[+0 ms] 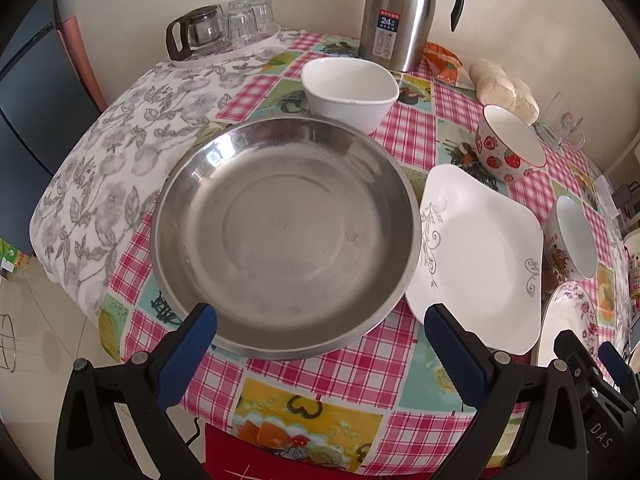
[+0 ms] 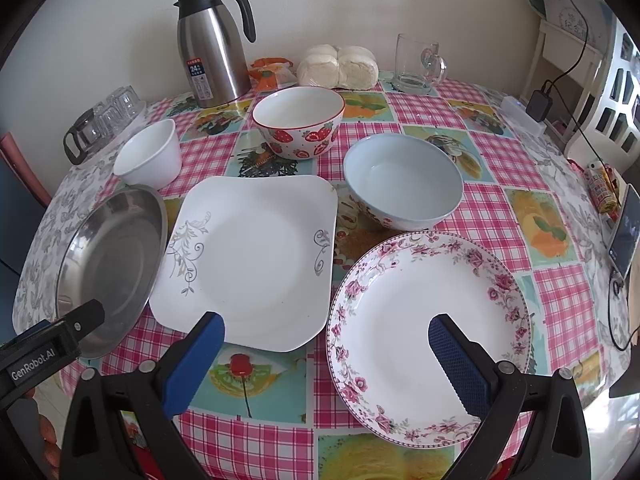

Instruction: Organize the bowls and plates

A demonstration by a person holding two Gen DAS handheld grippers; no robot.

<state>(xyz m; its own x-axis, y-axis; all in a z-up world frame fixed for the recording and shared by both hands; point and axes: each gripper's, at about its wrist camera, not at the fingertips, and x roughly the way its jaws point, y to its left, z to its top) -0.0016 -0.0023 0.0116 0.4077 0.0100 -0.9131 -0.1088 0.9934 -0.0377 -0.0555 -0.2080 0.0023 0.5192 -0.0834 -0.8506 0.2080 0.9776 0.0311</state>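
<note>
A steel plate (image 1: 286, 236) lies on the table right ahead of my open, empty left gripper (image 1: 320, 332); it also shows in the right wrist view (image 2: 112, 260). Beside it lies a square white plate (image 1: 480, 256) (image 2: 256, 256). A floral round plate (image 2: 428, 332) lies under my open, empty right gripper (image 2: 326, 340), whose right finger hangs over it. Behind stand a white square bowl (image 1: 350, 90) (image 2: 148, 156), a strawberry bowl (image 1: 510, 144) (image 2: 300, 120) and a pale blue bowl (image 1: 570, 236) (image 2: 402, 182).
At the back stand a steel thermos jug (image 2: 212, 44), a tray of glasses (image 1: 228, 28), steamed buns (image 2: 340, 66) and a glass mug (image 2: 416, 64). A phone (image 2: 624, 232) and cables lie at the right table edge. A folded floral cloth (image 1: 116, 152) covers the left side.
</note>
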